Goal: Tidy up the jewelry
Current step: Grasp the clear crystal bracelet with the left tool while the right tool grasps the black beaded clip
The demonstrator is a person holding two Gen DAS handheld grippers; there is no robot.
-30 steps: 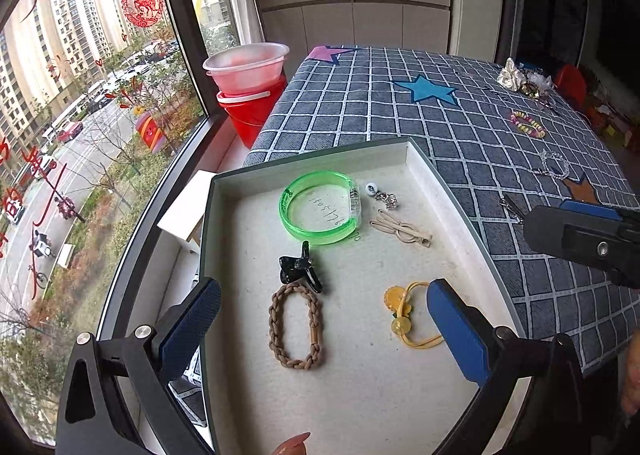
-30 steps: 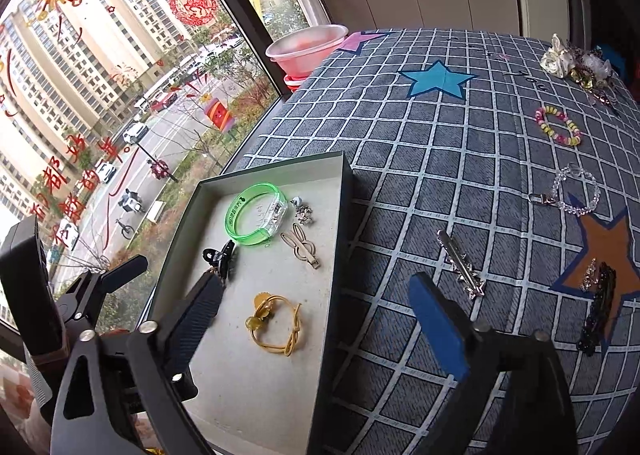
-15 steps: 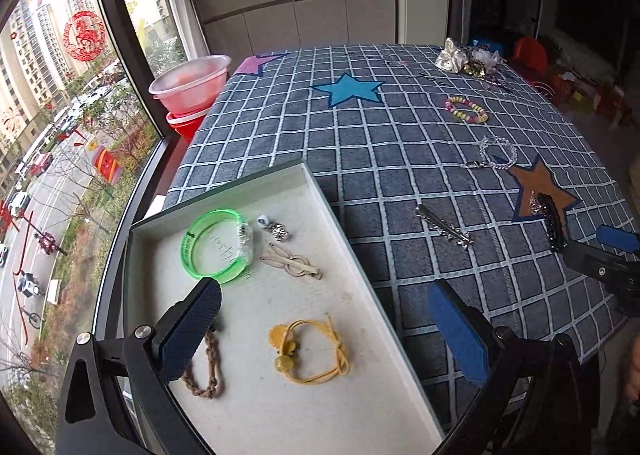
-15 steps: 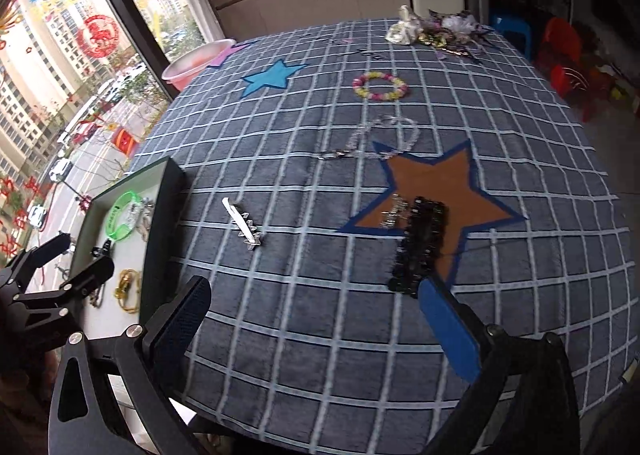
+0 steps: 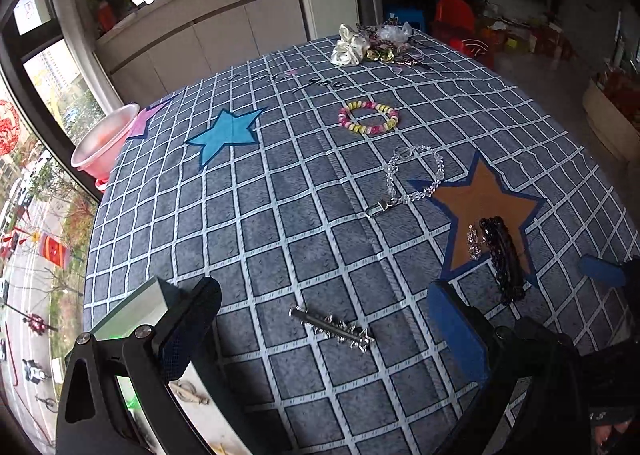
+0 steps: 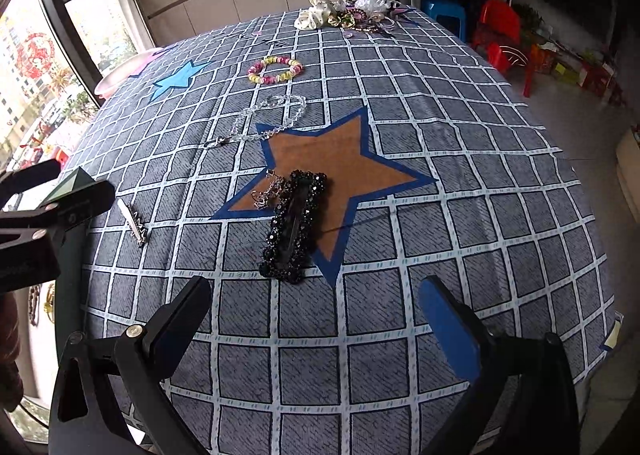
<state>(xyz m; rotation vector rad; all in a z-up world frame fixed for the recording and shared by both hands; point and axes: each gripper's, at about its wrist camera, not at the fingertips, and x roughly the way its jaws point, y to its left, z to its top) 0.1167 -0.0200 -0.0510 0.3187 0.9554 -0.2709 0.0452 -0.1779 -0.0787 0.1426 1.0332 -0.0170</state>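
One black beaded hair clip, long, glossy, on orange star.

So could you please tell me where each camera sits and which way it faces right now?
Left wrist: on the left gripper, open above the silver hair clip, facing across the checked tablecloth; tray corner at left.
Right wrist: on the right gripper, open just short of the black beaded clip; the left gripper shows at left.
Shared: both clips, crystal bracelet, bead bracelet.
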